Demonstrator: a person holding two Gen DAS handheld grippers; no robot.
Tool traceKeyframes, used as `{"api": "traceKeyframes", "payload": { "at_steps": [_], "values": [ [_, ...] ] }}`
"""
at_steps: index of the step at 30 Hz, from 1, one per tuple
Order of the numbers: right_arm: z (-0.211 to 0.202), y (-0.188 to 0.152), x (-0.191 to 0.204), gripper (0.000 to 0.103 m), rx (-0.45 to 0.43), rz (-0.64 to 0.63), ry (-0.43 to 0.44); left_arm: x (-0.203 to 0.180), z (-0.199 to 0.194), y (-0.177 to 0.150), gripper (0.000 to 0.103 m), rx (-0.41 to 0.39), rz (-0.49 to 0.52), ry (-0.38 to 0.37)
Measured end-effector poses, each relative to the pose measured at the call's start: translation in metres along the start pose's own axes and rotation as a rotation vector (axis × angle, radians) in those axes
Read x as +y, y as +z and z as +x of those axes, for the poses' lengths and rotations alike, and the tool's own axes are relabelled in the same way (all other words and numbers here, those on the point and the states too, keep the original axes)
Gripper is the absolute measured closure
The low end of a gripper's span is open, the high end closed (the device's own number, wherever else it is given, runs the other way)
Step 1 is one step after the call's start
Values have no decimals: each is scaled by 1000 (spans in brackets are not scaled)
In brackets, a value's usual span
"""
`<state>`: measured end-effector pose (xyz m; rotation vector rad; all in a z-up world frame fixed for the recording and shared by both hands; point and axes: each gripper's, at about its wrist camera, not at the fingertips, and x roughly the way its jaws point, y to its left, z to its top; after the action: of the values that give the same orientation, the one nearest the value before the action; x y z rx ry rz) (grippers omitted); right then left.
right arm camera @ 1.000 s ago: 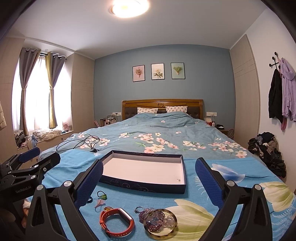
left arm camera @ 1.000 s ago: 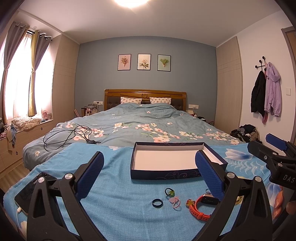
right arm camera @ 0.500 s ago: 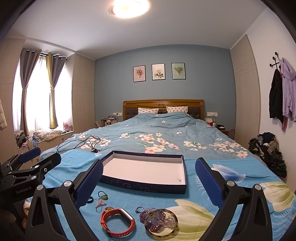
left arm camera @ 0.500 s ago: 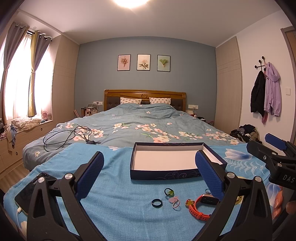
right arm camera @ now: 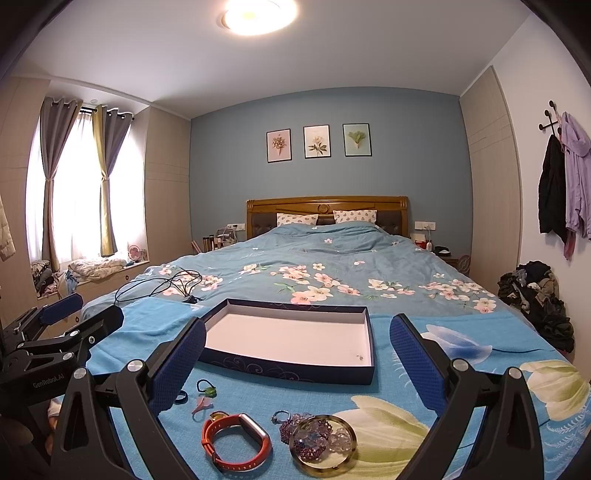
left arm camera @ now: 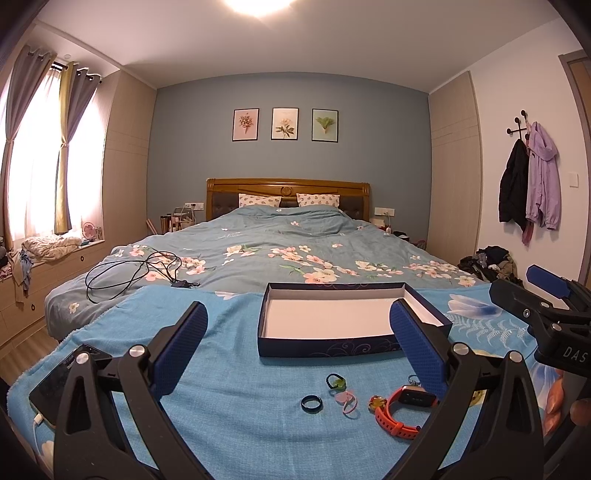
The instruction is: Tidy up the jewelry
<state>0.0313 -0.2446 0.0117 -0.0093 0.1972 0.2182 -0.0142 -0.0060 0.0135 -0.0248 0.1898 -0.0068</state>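
Here both grippers, left (left arm camera: pixel 297 334) and right (right arm camera: pixel 297 349), hover with jaws spread wide and empty above the bed. Just below lie the orange band (right arm camera: pixel 236 441), black ring (left arm camera: pixel 311 403) and gold-rimmed bangle (right arm camera: pixel 323 443), near the open box (right arm camera: pixel 291 338). These look light and apt to slip; the band's stiff loop probably offers the surest hold.

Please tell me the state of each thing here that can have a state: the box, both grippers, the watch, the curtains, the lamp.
box: open, no lid, almost empty
left gripper: open, holding nothing
right gripper: open, holding nothing
orange watch: strap closed in a loop, lying on the blanket
phone: cable plugged in, screen dark
curtains: tied back
ceiling lamp: on
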Motion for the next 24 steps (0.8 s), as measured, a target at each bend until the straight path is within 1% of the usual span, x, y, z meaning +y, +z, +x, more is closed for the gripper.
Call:
{"api": "traceKeyframes", "payload": {
  "at_steps": [8,18,21,24],
  "values": [
    [4,-3,3,7,11,10,10,-1,-1,0,6,3,1,-2],
    [4,-4,-3,7,24,17,19,1,4,-5,6,19,4,-19],
    [4,-5,-7,7,39,19,19,1,6,-7,6,37,7,-40],
    [6,-8,-13,7,73,19,25,-1,12,-9,6,74,24,-75]
  ]
}}
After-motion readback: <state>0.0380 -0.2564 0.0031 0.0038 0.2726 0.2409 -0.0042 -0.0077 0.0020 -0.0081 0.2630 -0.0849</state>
